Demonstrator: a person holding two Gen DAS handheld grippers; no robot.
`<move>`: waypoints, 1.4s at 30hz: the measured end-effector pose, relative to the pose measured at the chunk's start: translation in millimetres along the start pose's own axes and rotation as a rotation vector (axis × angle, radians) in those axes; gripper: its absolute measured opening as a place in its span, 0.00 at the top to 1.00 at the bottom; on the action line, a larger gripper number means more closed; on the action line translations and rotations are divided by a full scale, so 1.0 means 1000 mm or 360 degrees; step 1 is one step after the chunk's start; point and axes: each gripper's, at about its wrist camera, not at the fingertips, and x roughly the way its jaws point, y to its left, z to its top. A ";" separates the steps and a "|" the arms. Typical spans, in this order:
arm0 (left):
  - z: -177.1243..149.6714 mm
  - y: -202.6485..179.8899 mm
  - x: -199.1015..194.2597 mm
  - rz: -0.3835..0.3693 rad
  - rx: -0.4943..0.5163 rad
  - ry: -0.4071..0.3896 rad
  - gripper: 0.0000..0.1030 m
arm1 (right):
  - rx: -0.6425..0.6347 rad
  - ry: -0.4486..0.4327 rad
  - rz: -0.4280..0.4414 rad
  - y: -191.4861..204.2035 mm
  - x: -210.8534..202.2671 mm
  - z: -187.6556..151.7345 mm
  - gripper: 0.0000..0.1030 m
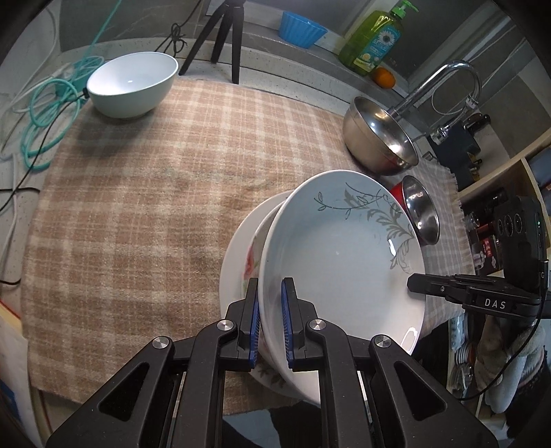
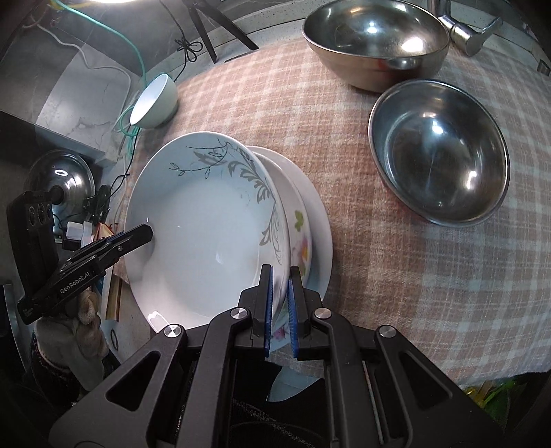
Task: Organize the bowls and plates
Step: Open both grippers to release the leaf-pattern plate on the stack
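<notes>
A pale blue plate with a grey leaf pattern (image 1: 341, 255) is held tilted over a stack of a floral plate (image 1: 253, 255) and a white plate (image 1: 234, 262) on the checked cloth. My left gripper (image 1: 270, 324) is shut on the leaf plate's near rim. My right gripper (image 2: 279, 310) is shut on its opposite rim; the plate (image 2: 206, 220) fills that view's left. The right gripper also shows in the left wrist view (image 1: 413, 283), and the left gripper shows in the right wrist view (image 2: 149, 231). A white bowl (image 1: 132, 84) stands at the cloth's far left corner.
A large steel bowl (image 2: 375, 41) and a smaller steel bowl (image 2: 439, 151) sit on the cloth (image 1: 137, 206) to the right. A tripod (image 1: 224, 38), cables (image 1: 44, 113), a soap bottle (image 1: 375, 38), an orange, a blue bowl (image 1: 301, 27) and a tap (image 1: 447, 89) line the back.
</notes>
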 end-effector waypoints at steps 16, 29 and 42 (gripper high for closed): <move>-0.007 0.000 0.007 0.0040 0.0010 0.0020 0.91 | -0.0003 0.0039 -0.0045 0.000 0.010 -0.008 0.92; -0.006 -0.003 0.010 0.0072 0.0035 0.0022 0.91 | -0.0038 0.0026 -0.0105 0.002 0.011 -0.005 0.90; 0.001 -0.004 0.006 0.0131 0.0067 -0.0028 0.91 | -0.0080 0.0000 -0.0151 0.006 0.011 -0.004 0.90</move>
